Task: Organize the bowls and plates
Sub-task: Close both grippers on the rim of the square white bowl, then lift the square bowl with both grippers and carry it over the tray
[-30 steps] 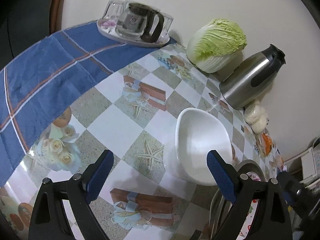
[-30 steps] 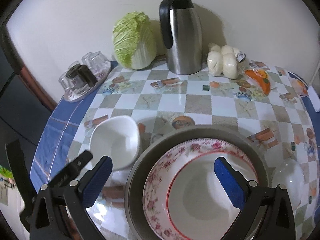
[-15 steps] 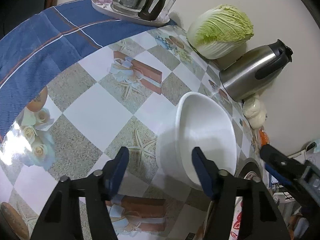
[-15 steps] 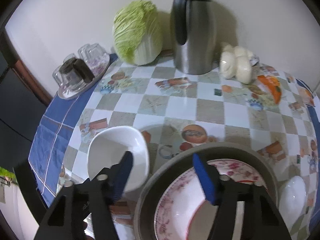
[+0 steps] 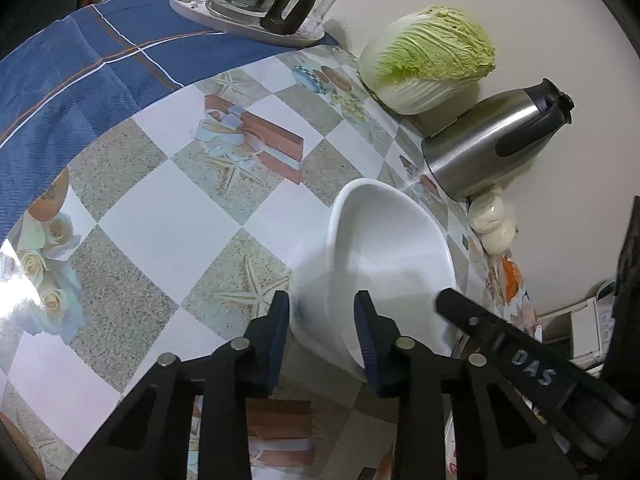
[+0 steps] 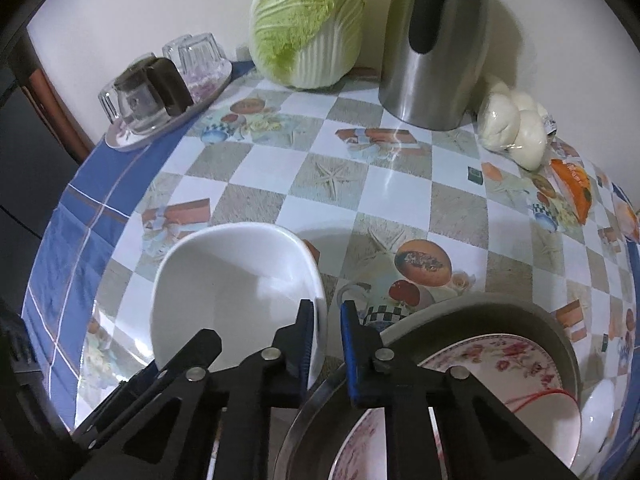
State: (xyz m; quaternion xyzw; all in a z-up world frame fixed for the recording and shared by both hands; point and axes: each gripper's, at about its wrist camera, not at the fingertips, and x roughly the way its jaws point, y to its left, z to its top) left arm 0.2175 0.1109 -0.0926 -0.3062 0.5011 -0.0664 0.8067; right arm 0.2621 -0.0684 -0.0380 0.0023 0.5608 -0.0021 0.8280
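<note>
Both tongs (image 5: 322, 336) (image 6: 325, 344) closed onto tilted white bowl (image 5: 384, 256)

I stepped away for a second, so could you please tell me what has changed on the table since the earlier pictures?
Both grippers moved in on the white bowl and narrowed from wide open. The left gripper now straddles its near wall; the right gripper straddles its rim beside the grey pan. The bowl looks tipped, though firm contact is unclear. The cabbage, flask, glass tray and floral plate stayed put.
</note>
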